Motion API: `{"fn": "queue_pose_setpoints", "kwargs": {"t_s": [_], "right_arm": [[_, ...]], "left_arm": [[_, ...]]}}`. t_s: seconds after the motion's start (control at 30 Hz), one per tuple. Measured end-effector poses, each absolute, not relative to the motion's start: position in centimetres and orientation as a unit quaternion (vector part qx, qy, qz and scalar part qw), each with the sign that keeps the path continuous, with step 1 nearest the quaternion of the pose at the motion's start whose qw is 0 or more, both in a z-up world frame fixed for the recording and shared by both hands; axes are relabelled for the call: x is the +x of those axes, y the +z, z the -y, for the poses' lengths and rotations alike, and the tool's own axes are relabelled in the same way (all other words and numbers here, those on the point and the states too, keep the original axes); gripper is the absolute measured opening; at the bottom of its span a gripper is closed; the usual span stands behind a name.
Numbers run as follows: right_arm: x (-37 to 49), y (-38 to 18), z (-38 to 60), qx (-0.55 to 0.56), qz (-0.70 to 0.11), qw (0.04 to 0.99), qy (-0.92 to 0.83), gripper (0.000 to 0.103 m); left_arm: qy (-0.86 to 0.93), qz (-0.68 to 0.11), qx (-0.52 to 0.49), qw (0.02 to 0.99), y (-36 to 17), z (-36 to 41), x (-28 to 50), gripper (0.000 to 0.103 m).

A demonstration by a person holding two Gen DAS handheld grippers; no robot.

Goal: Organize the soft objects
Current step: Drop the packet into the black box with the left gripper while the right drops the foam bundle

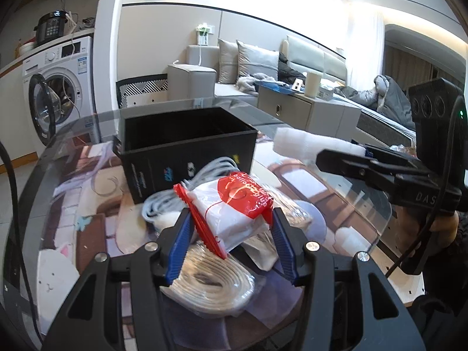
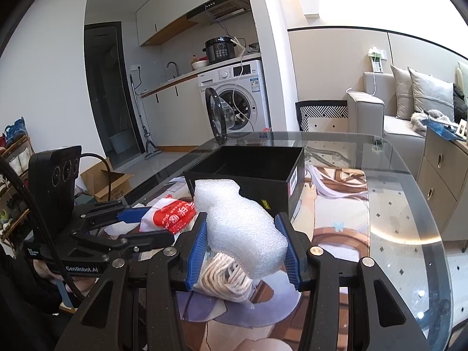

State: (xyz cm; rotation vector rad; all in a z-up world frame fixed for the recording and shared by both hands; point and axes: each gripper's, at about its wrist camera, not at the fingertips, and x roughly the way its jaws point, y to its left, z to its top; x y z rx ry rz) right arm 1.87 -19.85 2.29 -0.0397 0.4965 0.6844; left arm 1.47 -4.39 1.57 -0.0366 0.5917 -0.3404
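Both grippers are carrying a soft item at once, so the step in hand looks like the transfer into the black box [image 1: 187, 146], which is sitting open and seemingly empty toward the far edge of the glass table [image 2: 409, 204].

Going left to right in the left wrist view: the left gripper [image 1: 231, 228] is pinching a white packet with a red label [image 1: 234, 210] between its blue pads [image 1: 182, 242], raised just above the pile at the table's near edge. Under it a bagged coil of cream rope [image 1: 210, 280] is lying, and behind it a grey cable bundle [image 1: 163, 201] is resting against the box's front wall. To the right, the right gripper [image 2: 242, 239] is squeezing a white foam piece [image 2: 239, 228], holding it near the box's right side, over the table.

Next move, as I judge it: each gripper is needing to travel forward over the box rim, then spread its fingers so the item drops inside; the foam looks closer.

Count: one box, one packet, one foam piece, one rope coil, one cable bundle; a further clear bag may be lying in the pile, though I cannot tell.
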Motion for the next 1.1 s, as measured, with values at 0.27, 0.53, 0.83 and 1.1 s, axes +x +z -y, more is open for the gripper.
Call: {"fn": "queue_pose_setpoints", "kwargs": {"t_s": [0.27, 0.53, 0.83, 1.1], "right_arm": [[3.0, 3.7, 18.9, -0.024, -0.225, 0.915, 0.333, 0.047], [4.8, 4.9, 17.8, -0.025, -0.215, 0.919, 0.330, 0.047], [7.7, 5.6, 16.6, -0.028, -0.213, 0.921, 0.325, 0.047], [10.3, 5.2, 15.8, -0.038, -0.224, 0.920, 0.318, 0.047]], "left_arm": [[-0.133, -0.272, -0.020, 0.953, 3.0, 2.9, 3.2, 0.053], [-0.105, -0.255, -0.020, 0.961, 4.3, 1.6, 5.2, 0.053], [-0.085, -0.247, -0.020, 0.965, 5.0, 0.5, 7.9, 0.053], [-0.080, -0.252, -0.018, 0.964, 5.0, 0.1, 10.9, 0.053]]}}
